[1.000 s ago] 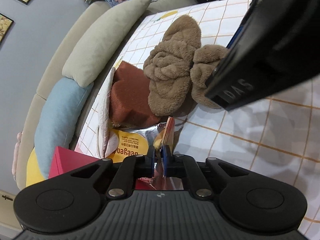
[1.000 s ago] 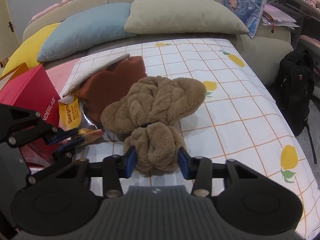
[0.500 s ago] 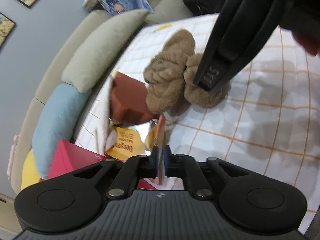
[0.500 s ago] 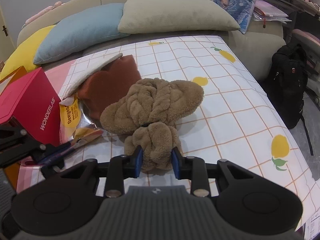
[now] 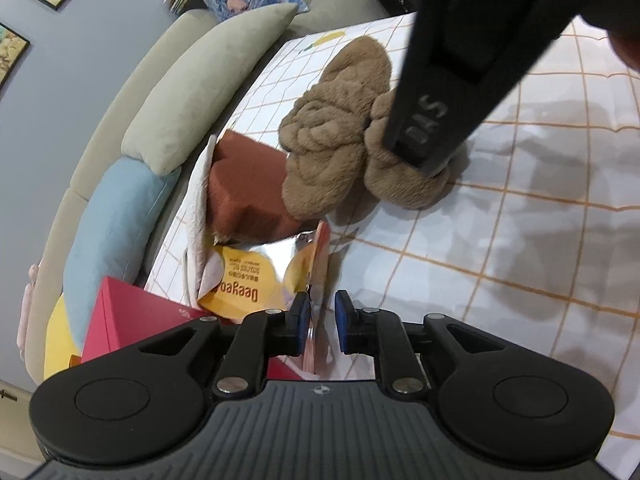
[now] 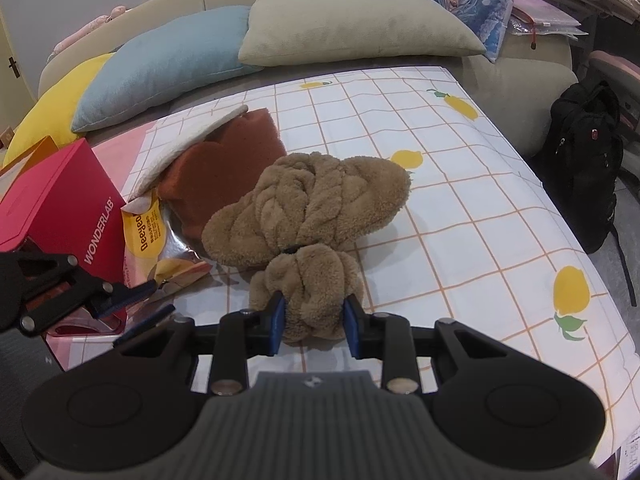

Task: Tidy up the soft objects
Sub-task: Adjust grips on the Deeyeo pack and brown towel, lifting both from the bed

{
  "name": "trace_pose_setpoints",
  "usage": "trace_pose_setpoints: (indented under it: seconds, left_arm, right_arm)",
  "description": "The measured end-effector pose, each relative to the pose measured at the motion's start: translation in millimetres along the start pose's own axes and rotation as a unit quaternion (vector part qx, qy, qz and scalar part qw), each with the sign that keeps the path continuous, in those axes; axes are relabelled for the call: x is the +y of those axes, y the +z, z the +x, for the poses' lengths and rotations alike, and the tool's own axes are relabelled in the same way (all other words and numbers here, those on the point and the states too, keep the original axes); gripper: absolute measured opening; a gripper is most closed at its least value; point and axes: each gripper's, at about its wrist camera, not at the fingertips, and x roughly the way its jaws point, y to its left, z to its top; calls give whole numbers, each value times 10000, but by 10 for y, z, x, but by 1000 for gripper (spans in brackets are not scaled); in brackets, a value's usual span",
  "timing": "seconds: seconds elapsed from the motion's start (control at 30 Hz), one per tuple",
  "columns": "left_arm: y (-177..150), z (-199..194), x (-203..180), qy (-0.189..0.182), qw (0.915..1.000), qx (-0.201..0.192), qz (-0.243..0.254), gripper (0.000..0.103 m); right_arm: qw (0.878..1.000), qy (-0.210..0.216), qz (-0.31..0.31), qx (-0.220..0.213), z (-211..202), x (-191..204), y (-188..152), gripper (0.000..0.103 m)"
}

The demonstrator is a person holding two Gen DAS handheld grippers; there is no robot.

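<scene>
A brown fluffy plush point(image 6: 312, 204) lies on the lemon-print checked cloth point(image 6: 460, 208), a big twisted part with a smaller bunch point(image 6: 316, 276) in front. My right gripper point(image 6: 314, 316) is shut on that smaller bunch, and its pads dent the fur on both sides. From the left wrist view its black finger point(image 5: 424, 120) presses down into the plush point(image 5: 320, 148). My left gripper point(image 5: 321, 328) is opening. The thin edge of a yellow and silver snack bag point(image 5: 240, 296) stands between its jaws, against the left pad, with a gap to the right pad.
A rust-brown cushion point(image 6: 224, 164) and a white pad point(image 6: 192, 140) lie behind the snack bag point(image 6: 146, 232). A red box point(image 6: 60, 200) stands at the left. Yellow point(image 6: 52, 108), blue point(image 6: 160, 64) and beige point(image 6: 352, 20) pillows line the sofa. A black backpack point(image 6: 588, 152) sits right of the table.
The left jaws, shut on the snack bag's edge a second ago, have parted. The right jaws have closed in on the plush's small bunch.
</scene>
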Motion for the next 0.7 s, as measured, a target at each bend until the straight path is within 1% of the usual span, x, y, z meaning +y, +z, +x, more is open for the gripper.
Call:
trace_pose_setpoints:
  seconds: [0.1, 0.17, 0.3, 0.4, 0.53, 0.6, 0.67, 0.7]
  left_arm:
    - [19, 64, -6, 38, 10000, 20, 28, 20]
    - [40, 92, 20, -14, 10000, 25, -37, 20]
    - [96, 143, 87, -54, 9999, -94, -29, 20]
    - [97, 166, 87, 37, 9997, -246, 62, 20]
    - [100, 240, 100, 142, 9995, -272, 79, 20]
    - [102, 268, 116, 76, 9996, -262, -5, 21]
    - [96, 289, 126, -123, 9996, -194, -164, 15]
    - [90, 286, 135, -144, 9994, -222, -237, 14]
  right_arm:
    - [10000, 17, 1, 4, 6, 4, 2, 30]
    - [10000, 26, 6, 5, 6, -3, 1, 30]
    - [10000, 43, 13, 4, 7, -9, -3, 30]
    - [10000, 43, 20, 4, 10, -7, -4, 30]
    - [10000, 44, 21, 6, 17, -4, -3, 31]
    - [10000, 43, 24, 7, 19, -6, -4, 31]
    - [10000, 52, 43, 6, 21, -12, -5, 31]
    - [10000, 52, 44, 7, 23, -11, -7, 31]
